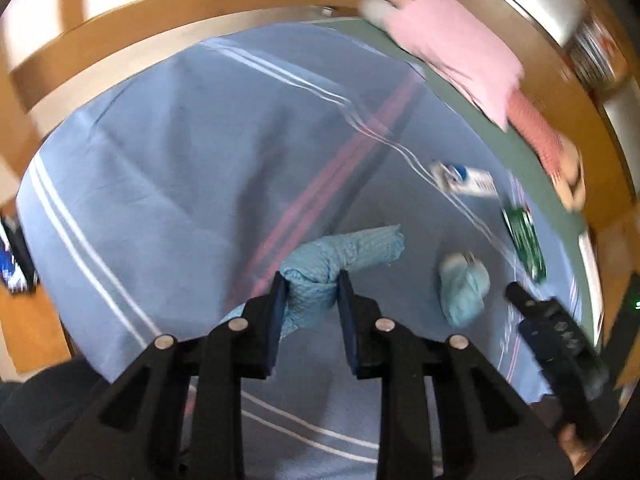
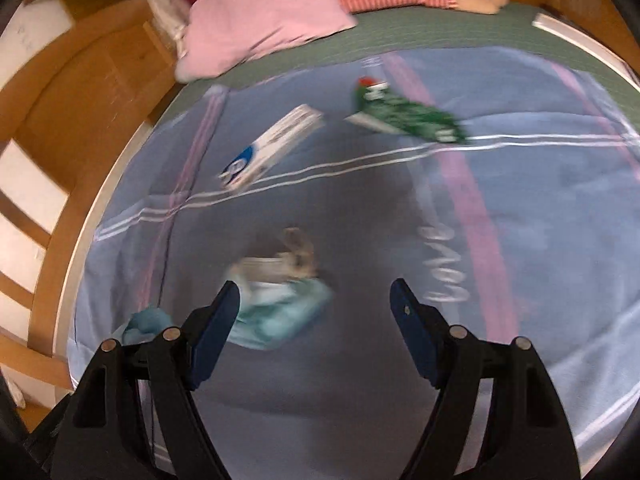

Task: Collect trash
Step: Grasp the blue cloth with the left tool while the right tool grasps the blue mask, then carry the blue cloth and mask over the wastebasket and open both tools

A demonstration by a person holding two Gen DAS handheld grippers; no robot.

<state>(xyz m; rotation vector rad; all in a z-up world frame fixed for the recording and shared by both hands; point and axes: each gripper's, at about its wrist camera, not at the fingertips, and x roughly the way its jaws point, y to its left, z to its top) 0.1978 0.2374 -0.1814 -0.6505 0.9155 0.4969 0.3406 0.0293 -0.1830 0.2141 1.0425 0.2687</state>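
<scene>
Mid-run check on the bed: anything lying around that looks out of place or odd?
Yes. Litter is scattered over the blue striped bedspread: a white-and-blue carton, a green printed wrapper, and a crumpled pale-blue packet. The left gripper is shut on a twisted light-blue cloth.

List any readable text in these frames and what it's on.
"love": pale cursive lettering on the blue bedspread, right wrist view.
White and blue box: print and round logo too blurred to read.
Green wrapper: print too blurred to read.
Light blue packet: no text legible.
Left wrist view: bedspread lettering beside the right gripper too blurred to read.
</scene>
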